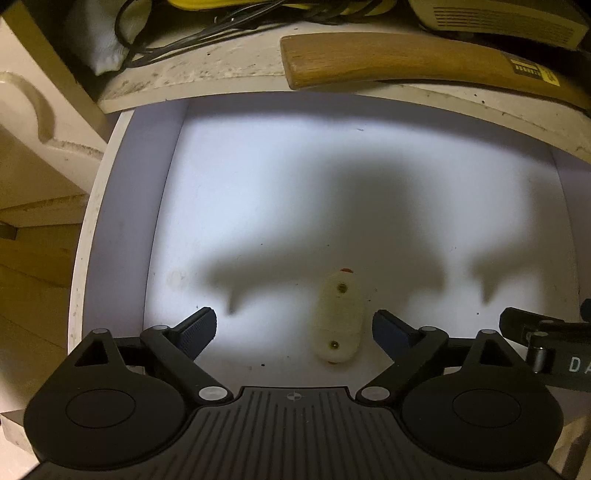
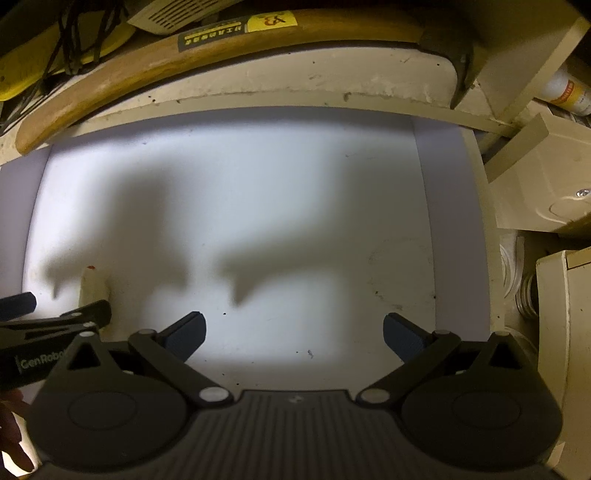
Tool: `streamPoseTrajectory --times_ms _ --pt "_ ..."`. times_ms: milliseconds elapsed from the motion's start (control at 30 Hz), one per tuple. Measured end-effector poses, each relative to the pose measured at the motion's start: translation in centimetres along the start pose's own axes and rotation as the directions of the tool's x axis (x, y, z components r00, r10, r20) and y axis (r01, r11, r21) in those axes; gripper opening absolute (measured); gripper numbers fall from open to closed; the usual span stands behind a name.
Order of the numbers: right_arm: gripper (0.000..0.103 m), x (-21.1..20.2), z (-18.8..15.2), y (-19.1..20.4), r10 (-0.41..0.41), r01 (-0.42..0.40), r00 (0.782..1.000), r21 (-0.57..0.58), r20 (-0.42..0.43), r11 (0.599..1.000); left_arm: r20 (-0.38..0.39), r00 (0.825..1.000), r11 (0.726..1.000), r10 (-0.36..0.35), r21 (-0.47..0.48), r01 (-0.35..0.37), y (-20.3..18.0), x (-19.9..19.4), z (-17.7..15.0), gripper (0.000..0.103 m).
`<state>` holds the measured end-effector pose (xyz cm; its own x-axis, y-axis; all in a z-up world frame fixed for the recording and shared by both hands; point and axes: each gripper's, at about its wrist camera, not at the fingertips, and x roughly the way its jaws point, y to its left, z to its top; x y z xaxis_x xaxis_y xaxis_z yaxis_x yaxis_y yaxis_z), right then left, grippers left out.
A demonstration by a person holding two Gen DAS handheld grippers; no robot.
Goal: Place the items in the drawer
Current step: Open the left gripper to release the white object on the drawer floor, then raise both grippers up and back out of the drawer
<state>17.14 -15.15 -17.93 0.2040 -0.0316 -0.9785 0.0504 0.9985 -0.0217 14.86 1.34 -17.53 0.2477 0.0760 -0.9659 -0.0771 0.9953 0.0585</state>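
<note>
A small cream oval plastic piece (image 1: 338, 316) with two screw holes and red tips lies on the white floor of the open drawer (image 1: 122, 221). My left gripper (image 1: 294, 328) hangs over it with jaws wide open; the piece lies loose between the fingers, nearer the right one, touching neither pad. In the right wrist view the same piece (image 2: 92, 286) peeks out at the left, partly hidden by the left gripper's arm. My right gripper (image 2: 294, 334) is open over bare drawer floor (image 2: 295, 221) with nothing between its fingers.
A wooden-handled axe (image 1: 406, 62) lies on the shelf edge behind the drawer, its dark head (image 2: 450, 55) at the right. Black cables (image 1: 207, 26), a yellow object (image 2: 33, 70) and a beige box (image 1: 498, 18) sit behind. Cream furniture parts (image 2: 546, 177) crowd the drawer's right.
</note>
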Motion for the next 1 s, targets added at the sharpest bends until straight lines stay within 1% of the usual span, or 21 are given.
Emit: streamPoseTrajectory --times_ms 133,300,567,667,767,1000 --pt "0.102 -0.4 0.0 0.1 0.004 -0.004 1.000 -0.001 0.007 1.000 0.017 1.000 1.000 -0.019 -0.015 0.019 0.3 -0.8 -0.1 0.093" --pt "0.102 -1.1 -0.1 -0.1 0.009 -0.009 1.000 0.004 0.018 1.000 0.059 0.998 1.000 -0.013 0.012 0.012 0.0 -1.8 -0.3 0.093" --pt "0.103 -3.2 -0.2 -0.1 0.024 -0.024 0.998 0.006 0.062 1.000 0.113 0.993 0.999 -0.045 0.018 0.044 0.3 -4.6 -1.3 0.093" --pt "0.103 -4.4 -0.4 -0.3 0.029 -0.030 0.996 0.005 0.086 1.000 0.148 0.988 0.999 -0.044 0.024 0.041 0.1 -5.7 -1.6 0.093" --pt "0.102 -5.4 -0.6 -0.4 0.031 -0.032 0.993 0.010 0.114 0.999 0.188 0.980 0.998 -0.058 0.022 0.054 0.4 -7.1 -2.1 0.093" --pt "0.103 -8.3 -1.8 -0.3 0.048 -0.052 0.982 0.012 0.184 0.999 0.277 0.957 0.995 -0.091 -0.017 0.100 0.9 -9.9 -3.0 0.093"
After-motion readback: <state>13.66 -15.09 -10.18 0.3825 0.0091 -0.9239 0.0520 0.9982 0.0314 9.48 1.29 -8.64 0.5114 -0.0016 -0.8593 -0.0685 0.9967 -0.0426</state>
